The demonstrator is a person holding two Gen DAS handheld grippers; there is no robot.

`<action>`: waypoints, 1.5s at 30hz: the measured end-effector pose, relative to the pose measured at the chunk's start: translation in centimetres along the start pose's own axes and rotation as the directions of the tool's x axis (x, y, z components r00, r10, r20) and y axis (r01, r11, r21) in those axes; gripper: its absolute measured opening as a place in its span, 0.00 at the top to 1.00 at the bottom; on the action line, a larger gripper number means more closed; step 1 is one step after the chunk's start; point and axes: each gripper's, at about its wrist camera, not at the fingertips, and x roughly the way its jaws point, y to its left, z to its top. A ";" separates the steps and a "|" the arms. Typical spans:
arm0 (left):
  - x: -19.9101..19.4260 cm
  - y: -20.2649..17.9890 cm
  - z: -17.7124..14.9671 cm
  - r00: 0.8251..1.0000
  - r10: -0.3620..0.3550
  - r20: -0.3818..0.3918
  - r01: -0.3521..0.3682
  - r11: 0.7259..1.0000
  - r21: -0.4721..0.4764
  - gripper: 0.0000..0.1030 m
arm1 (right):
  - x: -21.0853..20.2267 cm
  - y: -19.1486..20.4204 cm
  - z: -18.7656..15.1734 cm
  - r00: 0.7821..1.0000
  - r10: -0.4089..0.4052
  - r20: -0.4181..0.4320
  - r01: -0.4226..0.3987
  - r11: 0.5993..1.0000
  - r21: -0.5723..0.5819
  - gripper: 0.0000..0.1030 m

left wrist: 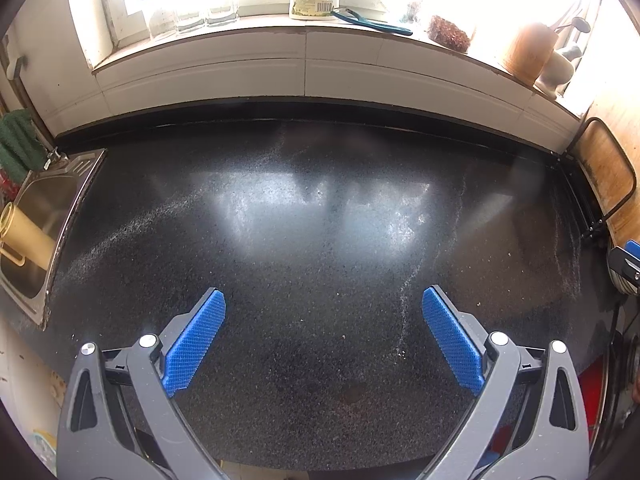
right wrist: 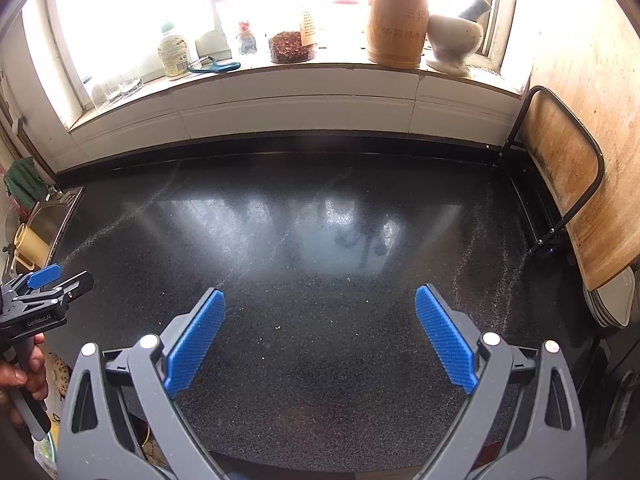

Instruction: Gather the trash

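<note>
Both wrist views look down on a black speckled countertop (left wrist: pixel 320 240) that carries only a few pale crumbs (right wrist: pixel 276 326) and dusty streaks. My left gripper (left wrist: pixel 323 300) hovers above it, open, with nothing between its blue pads. My right gripper (right wrist: pixel 319 300) is likewise open and empty over the same countertop (right wrist: pixel 320 240). In the right wrist view the left gripper (right wrist: pixel 44 280) shows at the far left, held by a hand (right wrist: pixel 24 376). A blue tip of the right gripper (left wrist: pixel 632 248) peeks in at the left view's right edge. No piece of trash larger than crumbs is visible.
A steel sink (left wrist: pixel 36 216) with a yellow cup (left wrist: pixel 24 236) lies at the left. The windowsill holds a bottle (right wrist: pixel 173 53), a peeler (right wrist: pixel 216 66), a jar (right wrist: pixel 291 46), a wooden utensil holder (right wrist: pixel 396 24) and a mortar (right wrist: pixel 452 40). A cutting board in a rack (right wrist: pixel 560 176) stands at the right, plates (right wrist: pixel 612 300) below it.
</note>
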 end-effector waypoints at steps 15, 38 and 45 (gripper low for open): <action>-0.1 0.2 0.0 1.000 0.003 0.002 -0.003 1.000 -0.003 0.07 | 0.0 0.0 0.0 1.000 0.004 0.004 -0.004 1.000 0.004 0.10; 0.0 0.5 0.0 1.000 0.025 -0.009 -0.025 1.000 -0.002 0.07 | -0.4 0.1 -0.1 1.000 0.007 0.012 -0.007 1.000 0.014 0.10; 0.0 0.2 0.1 0.999 0.040 0.005 -0.040 0.999 0.006 0.07 | -0.2 -0.1 0.0 1.000 0.011 0.009 -0.011 1.000 0.016 0.10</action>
